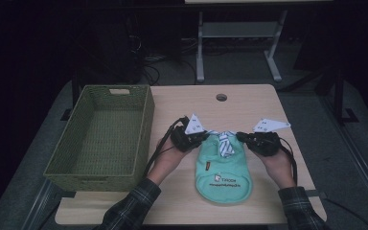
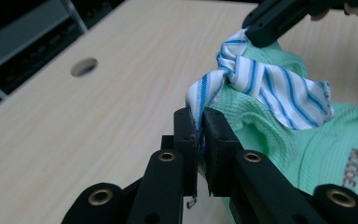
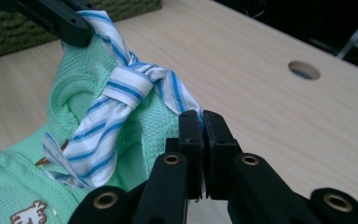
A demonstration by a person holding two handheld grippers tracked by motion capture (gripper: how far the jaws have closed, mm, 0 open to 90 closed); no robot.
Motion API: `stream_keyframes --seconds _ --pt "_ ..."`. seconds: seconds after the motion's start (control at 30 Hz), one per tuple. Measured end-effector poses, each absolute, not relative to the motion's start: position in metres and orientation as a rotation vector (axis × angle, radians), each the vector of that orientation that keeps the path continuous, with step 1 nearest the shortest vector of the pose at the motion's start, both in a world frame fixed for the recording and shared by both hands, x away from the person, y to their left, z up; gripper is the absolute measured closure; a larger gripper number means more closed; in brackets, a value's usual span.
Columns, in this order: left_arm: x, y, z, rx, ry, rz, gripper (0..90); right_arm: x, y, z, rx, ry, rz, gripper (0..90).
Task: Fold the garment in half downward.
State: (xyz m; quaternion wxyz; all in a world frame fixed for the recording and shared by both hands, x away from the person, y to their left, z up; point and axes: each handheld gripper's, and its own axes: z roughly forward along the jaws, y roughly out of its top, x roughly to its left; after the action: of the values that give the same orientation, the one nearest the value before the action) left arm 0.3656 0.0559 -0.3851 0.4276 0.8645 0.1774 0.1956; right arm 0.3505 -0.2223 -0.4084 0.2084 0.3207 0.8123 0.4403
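Observation:
A small mint-green pet shirt (image 1: 223, 170) with a blue-and-white striped tie (image 1: 226, 144) lies flat on the wooden table (image 1: 249, 103), its collar toward the far side. My left gripper (image 1: 205, 136) is shut on the left end of the striped collar (image 2: 205, 91), the fabric pinched between its pads (image 2: 199, 116). At the collar's right end (image 3: 179, 95), my right gripper (image 1: 240, 137) is likewise shut on the cloth (image 3: 201, 117). In each gripper view the other gripper's black jaw tip (image 2: 265, 25) (image 3: 70, 25) grips the opposite end. The tie's knot (image 3: 126, 86) hangs between them.
A green woven basket (image 1: 91, 181) stands on the table's left side with nothing in it. A round cable hole (image 1: 221, 97) sits near the far edge. A white desk frame (image 1: 239, 33) stands on the floor beyond. Plaid sleeves come in at the bottom.

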Motion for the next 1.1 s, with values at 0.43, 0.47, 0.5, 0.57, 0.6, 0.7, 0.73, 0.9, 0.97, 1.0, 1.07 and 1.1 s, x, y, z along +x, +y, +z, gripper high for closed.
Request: stream_keyframes --seconds 0.43,0.47,0.5,0.57,0.6,0.7,0.73,0.9,0.97,1.0,1.07,1.1 --pt "0.344 0.061 -0.387 2.165 0.396 0.488 83.5 0.332 -0.22 -0.405 0.846 2.244 1.236 86.7" --pt "0.343 0.061 -0.387 2.169 0.39 0.491 83.4 0.331 -0.22 -0.406 0.84 2.248 1.233 86.7" --pt "0.341 0.062 -0.388 2.175 0.386 0.493 83.3 0.329 -0.22 -0.407 0.833 2.249 1.23 86.7" --pt "0.338 0.062 -0.388 2.178 0.38 0.492 83.2 0.325 -0.219 -0.408 0.838 2.253 1.227 86.7" --pt "0.336 0.062 -0.388 2.179 0.38 0.489 83.1 0.324 -0.219 -0.409 0.832 2.256 1.225 86.6" --pt "0.332 0.062 -0.389 2.184 0.372 0.487 82.8 0.32 -0.218 -0.411 0.828 2.258 1.225 86.4" --pt "0.331 0.062 -0.39 2.184 0.369 0.484 82.7 0.319 -0.218 -0.411 0.831 2.263 1.221 86.4" --pt "0.323 0.061 -0.395 2.208 0.351 0.465 81.9 0.312 -0.218 -0.416 0.831 2.279 1.216 85.8" --pt "0.322 0.061 -0.396 2.208 0.352 0.456 81.2 0.309 -0.219 -0.419 0.834 2.292 1.218 85.5" --pt "0.319 0.061 -0.397 2.206 0.352 0.44 80.8 0.308 -0.219 -0.419 0.836 2.295 1.221 85.3" --pt "0.316 0.062 -0.398 2.209 0.351 0.414 80.2 0.305 -0.221 -0.42 0.836 2.301 1.231 85.1" --pt "0.315 0.062 -0.398 2.211 0.35 0.409 79.7 0.303 -0.221 -0.421 0.844 2.307 1.231 85.0"
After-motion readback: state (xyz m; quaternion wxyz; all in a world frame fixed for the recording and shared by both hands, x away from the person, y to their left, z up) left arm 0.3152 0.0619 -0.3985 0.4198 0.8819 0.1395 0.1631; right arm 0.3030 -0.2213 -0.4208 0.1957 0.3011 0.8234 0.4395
